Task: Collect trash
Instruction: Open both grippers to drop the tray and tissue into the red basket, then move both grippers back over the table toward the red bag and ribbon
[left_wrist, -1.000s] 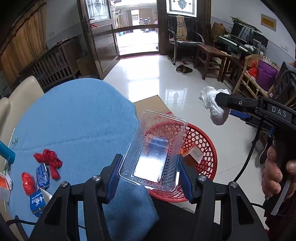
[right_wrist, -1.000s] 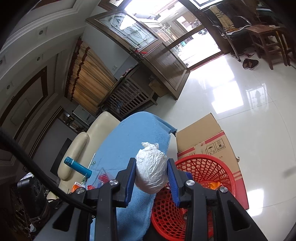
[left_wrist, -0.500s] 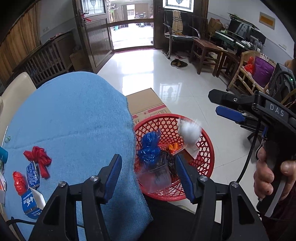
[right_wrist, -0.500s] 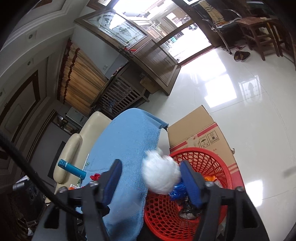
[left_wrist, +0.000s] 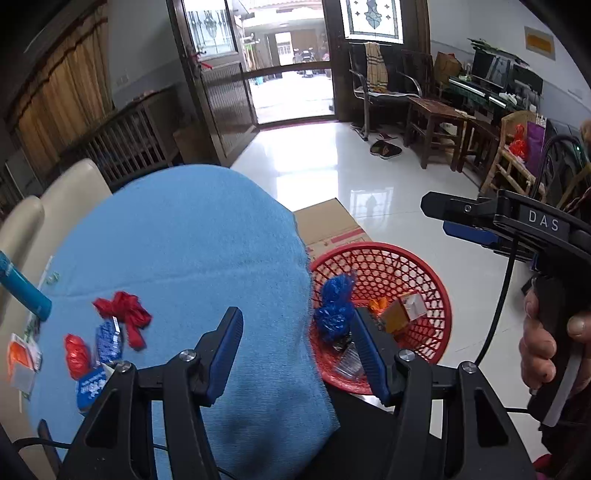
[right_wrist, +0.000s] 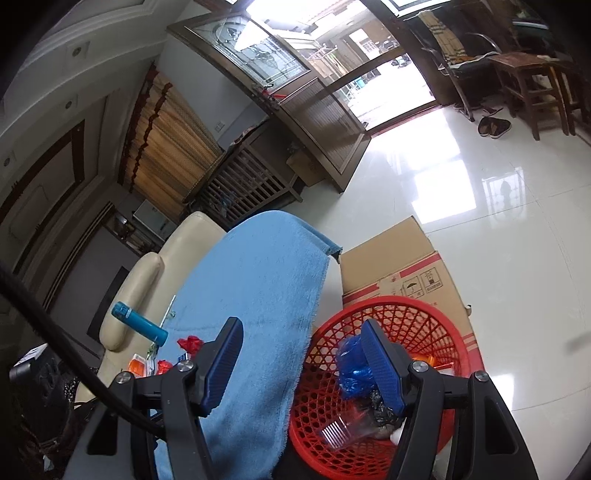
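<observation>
My left gripper (left_wrist: 295, 317) hangs over the edge of the blue-clothed table (left_wrist: 184, 240), its jaws opening with nothing between them. My right gripper (right_wrist: 301, 326) is open and empty above the red mesh basket (right_wrist: 406, 310); from the left wrist it shows at the right (left_wrist: 436, 216), held by a hand (left_wrist: 543, 339). In the basket (left_wrist: 424, 280) lie a blue bag (left_wrist: 336, 306), a clear plastic tray (right_wrist: 343, 428), an orange box (left_wrist: 402, 312) and a bit of white bag (right_wrist: 395, 437). On the cloth lie a red wrapper (left_wrist: 125, 314), a red scrap (left_wrist: 75, 354) and blue cartons (left_wrist: 107, 339).
A cardboard box (right_wrist: 388, 258) stands behind the basket on the shiny tiled floor. A teal bottle (left_wrist: 22, 291) and an orange-white packet (left_wrist: 20, 354) lie at the table's left edge. A cream sofa (right_wrist: 147, 273) is beyond the table; chairs and a stool stand far right.
The left gripper let go of the clear tray and the right gripper let go of the white bag; both fell into the basket. The left view has swung toward the table.
</observation>
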